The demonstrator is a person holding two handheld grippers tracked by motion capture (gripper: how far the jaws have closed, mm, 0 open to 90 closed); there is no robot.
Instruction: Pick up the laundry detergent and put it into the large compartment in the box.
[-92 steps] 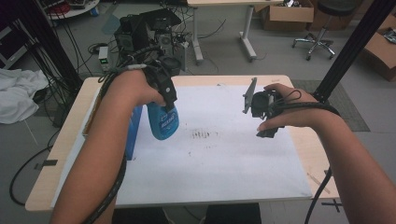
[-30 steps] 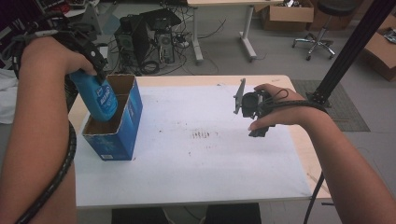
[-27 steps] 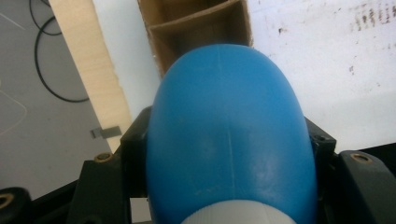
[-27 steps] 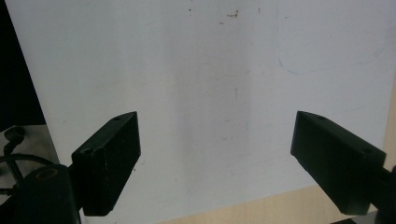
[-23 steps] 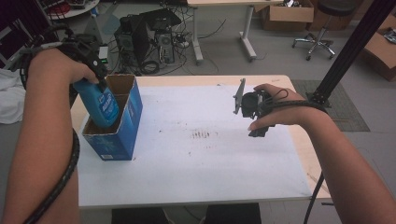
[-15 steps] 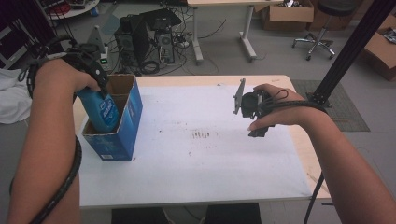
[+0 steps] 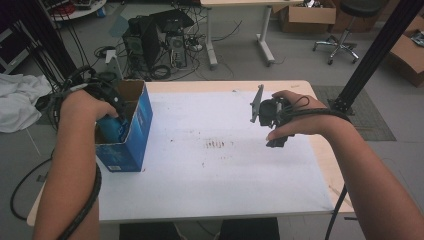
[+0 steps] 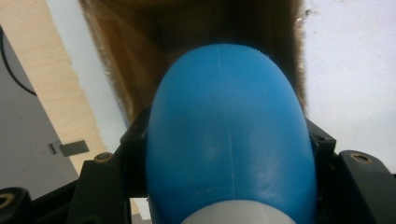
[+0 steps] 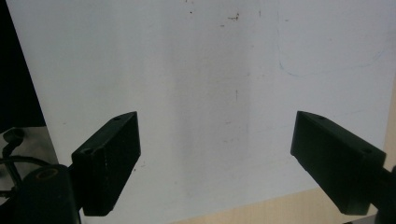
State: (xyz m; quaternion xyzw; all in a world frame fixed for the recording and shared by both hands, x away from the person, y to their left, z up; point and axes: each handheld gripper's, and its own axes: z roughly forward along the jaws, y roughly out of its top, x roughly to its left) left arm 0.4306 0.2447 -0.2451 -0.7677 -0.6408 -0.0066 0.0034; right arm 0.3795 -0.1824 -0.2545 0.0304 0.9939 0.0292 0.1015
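- Left gripper (image 7: 111,111) clamped on blue bottle (image 8: 229,135); jaws pinched its body from both sides near the white cap end.
- Bottle sat partway inside the open box (image 7: 131,146) at table's 9 o'clock edge, a blue patch of it showing (image 7: 116,129) below the hand in the high view.
- Key relation: bottle's long axis ran straight along the jaws, away from the gripper, rounded bottom leading, pointed down into the box mouth; box floor directly ahead of it in the left gripper view.
- Brown inner walls (image 8: 135,60) flanked the bottle at both sides; the wall toward 9 o'clock looked closer. Can't tell if the bottom had touched the floor.
- Left hand plainly the nearer one; it was on the job.
- Right gripper (image 7: 266,120) hovered over the white mat (image 7: 215,175) toward 3 o'clock, well apart from the box; jaws wide (image 9: 215,163), nothing between them.
- Table (image 7: 210,86): mat had small dark marks near center, otherwise bare around the box.
- Judgement: next move likely lower the rest of the way and let go; risk is the bottle snagging on a wall or the box rim catching the gripper body, since the fit looked snug.
- Off the table at 12 o'clock: computer tower with cables (image 7: 155,37) on the floor; white cloth (image 7: 17,100) at 9 o'clock. Neither in the way.
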